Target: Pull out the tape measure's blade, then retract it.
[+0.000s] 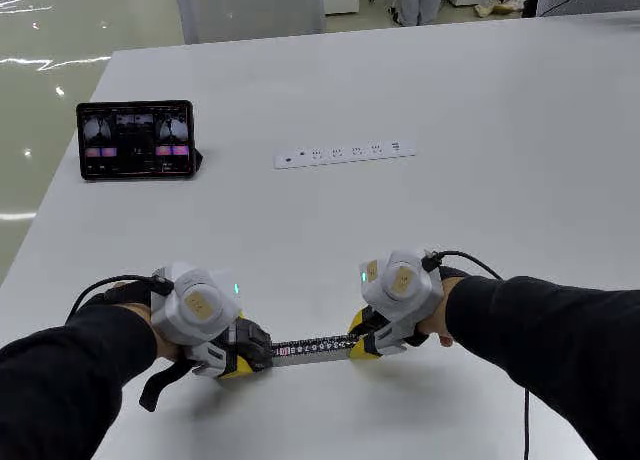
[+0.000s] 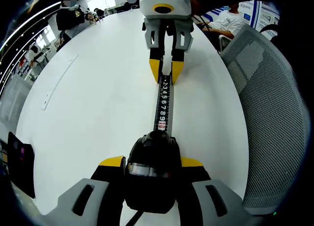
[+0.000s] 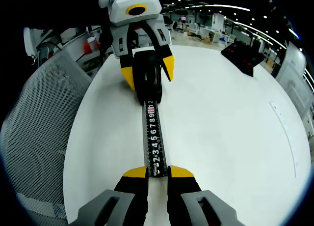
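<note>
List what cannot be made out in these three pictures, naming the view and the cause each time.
Blade tip: right gripper view, hidden between the jaws of the right hand-held gripper.
Tape measure sides: left gripper view, covered by the left hand-held gripper.
Tablet screen: head view, too small to read.
Power strip sockets: head view, too small to count.

Smooth matt table [image 1: 480, 110], glossy black plastic tape measure [image 2: 149, 172], mesh-cloth chair [image 2: 265, 118]
</note>
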`<state>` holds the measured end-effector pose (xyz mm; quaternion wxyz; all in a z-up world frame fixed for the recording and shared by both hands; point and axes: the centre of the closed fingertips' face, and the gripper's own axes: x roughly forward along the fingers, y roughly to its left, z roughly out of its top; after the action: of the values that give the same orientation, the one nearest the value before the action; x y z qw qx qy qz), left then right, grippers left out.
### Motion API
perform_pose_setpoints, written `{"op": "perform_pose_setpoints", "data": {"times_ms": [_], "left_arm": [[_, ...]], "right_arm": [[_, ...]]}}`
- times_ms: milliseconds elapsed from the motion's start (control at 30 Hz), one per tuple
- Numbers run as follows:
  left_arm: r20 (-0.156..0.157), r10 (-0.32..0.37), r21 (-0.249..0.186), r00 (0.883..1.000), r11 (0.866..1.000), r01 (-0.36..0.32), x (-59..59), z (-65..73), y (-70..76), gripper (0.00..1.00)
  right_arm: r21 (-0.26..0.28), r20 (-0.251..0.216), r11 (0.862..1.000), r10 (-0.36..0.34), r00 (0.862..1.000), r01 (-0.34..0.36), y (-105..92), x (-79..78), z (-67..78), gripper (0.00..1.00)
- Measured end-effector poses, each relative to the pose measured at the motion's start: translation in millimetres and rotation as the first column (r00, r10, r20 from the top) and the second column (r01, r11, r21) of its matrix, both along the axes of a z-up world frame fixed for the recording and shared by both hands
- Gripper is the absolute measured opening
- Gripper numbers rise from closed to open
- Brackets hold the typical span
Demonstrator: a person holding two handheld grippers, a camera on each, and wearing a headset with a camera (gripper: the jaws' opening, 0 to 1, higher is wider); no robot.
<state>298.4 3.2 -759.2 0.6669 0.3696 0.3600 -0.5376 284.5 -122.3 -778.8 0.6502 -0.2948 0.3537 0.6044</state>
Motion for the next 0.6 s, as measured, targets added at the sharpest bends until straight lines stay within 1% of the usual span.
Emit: {"op": "perform_pose_setpoints", "data": {"times_ms": [600], "left_arm": [[0.003,0.003,-0.002,1.000,1.000,-0.003,0.2,0.0,-0.2,0.36]], "right_arm": [[-0.012,0.000,1.000,-0.006,1.000,0.006,-10.9,1.1,-0.6,0.10]]}}
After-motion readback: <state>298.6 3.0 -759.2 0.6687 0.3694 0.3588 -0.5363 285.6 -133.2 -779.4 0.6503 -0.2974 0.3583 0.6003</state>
